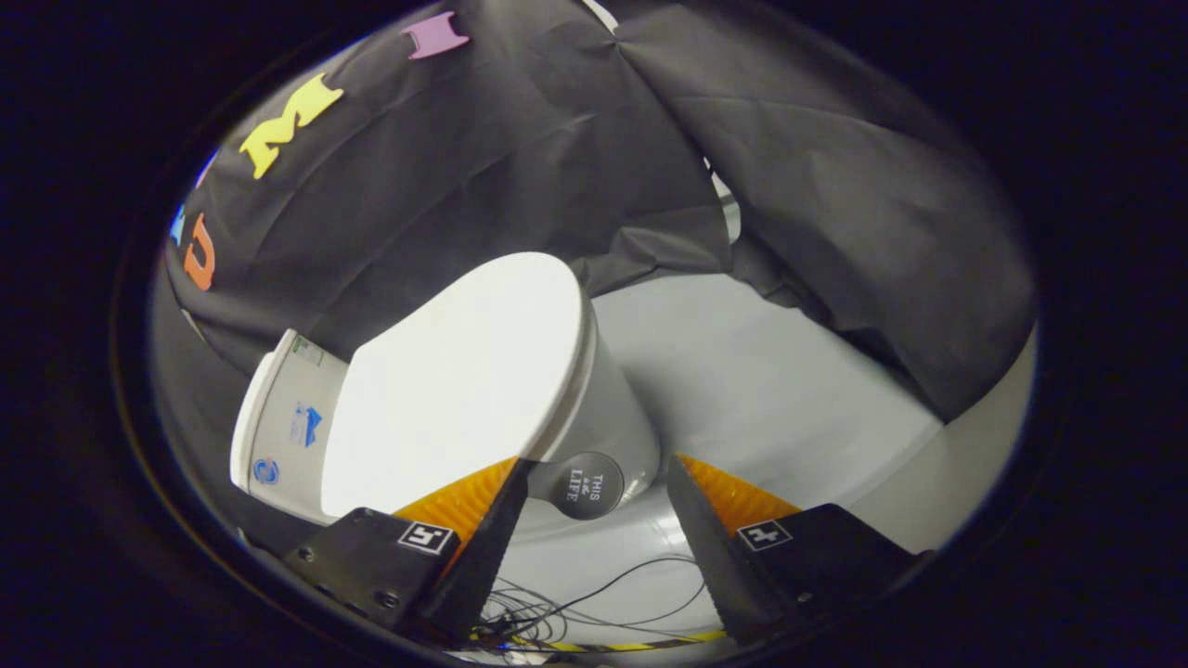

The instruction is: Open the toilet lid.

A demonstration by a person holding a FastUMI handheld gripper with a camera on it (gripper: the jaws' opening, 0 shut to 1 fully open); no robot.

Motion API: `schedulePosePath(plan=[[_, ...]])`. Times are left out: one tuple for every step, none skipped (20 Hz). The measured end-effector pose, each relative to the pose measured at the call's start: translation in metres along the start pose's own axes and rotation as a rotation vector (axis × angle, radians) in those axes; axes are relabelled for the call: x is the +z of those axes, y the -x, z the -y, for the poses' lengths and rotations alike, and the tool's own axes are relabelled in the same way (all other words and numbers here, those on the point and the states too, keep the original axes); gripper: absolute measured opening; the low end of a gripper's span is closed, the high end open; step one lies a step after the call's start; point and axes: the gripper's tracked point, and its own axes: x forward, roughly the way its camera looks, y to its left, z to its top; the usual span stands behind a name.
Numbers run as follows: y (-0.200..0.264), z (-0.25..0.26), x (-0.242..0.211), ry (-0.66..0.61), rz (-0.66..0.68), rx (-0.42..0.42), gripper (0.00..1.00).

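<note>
Two spread fingers of the gripper (597, 468) should slide under the shut lid (459, 380)'s near edge, above the bowl (617, 417), then lift.

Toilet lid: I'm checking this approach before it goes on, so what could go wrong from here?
1. The gripper is open and holds nothing; its fingers straddle the bowl's front below the closed toilet lid, so closing here might catch the bowl rather than the lid's edge.
2. The round disc lies between the fingers and could be bumped.
3. Loose cables on the floor below could snag.
</note>
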Motion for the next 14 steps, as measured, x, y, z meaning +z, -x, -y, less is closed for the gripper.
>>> schedulePosePath(plan=[[-0.004, -0.001, 0.001, -0.018, -0.002, 0.017, 0.96], [-0.009, 0.000, 0.001, -0.031, -0.011, 0.029, 0.96], [-0.012, 0.000, 0.001, -0.046, -0.020, 0.039, 0.95], [-0.013, -0.001, 0.000, -0.062, -0.034, 0.055, 0.95], [-0.015, 0.000, -0.001, -0.079, -0.048, 0.065, 0.94], [-0.017, 0.003, -0.005, -0.092, -0.072, 0.069, 0.92], [-0.019, 0.005, -0.009, -0.107, -0.096, 0.077, 0.90], [-0.020, 0.004, -0.011, -0.119, -0.115, 0.089, 0.88], [-0.022, 0.002, -0.012, -0.129, -0.123, 0.102, 0.86], [-0.023, -0.001, -0.011, -0.141, -0.126, 0.124, 0.81], [-0.023, -0.007, -0.010, -0.154, -0.128, 0.146, 0.80], [-0.024, -0.010, -0.009, -0.164, -0.128, 0.160, 0.74], [-0.027, -0.010, -0.011, -0.166, -0.129, 0.149, 0.67], [-0.027, -0.007, -0.009, -0.168, -0.133, 0.148, 0.57]])
